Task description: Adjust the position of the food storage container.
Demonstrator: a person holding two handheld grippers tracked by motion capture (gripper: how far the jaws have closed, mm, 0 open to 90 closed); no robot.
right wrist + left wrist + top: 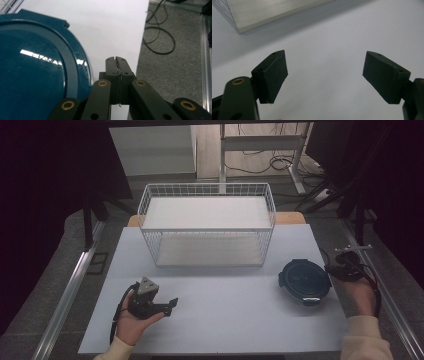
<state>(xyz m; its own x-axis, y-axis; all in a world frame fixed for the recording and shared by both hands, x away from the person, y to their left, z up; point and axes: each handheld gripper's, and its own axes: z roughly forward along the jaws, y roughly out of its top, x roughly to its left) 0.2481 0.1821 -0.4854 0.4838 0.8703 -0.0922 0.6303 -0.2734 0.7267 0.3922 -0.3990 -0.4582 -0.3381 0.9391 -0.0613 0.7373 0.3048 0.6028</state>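
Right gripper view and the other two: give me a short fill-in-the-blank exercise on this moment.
1. The right gripper has its jaws ____, with nothing between them.
2. The round blue container lies beside the ____ gripper.
3. The left gripper has its jaws ____ above the bare table.
4. The white wire basket stands at the ____ side of the table.

Missing words: shut; right; open; far

High view dim, corners and sides sunk in black; tabletop (225,295) evenly lit, pale, soft faint shadows. Slight grain, mild softness overall. Left gripper view: near black parts blurred at edges, shelf (274,12) casting soft grey shadow. Right gripper view: white streak glare on blue lid (37,75), tabletop nearly overexposed.
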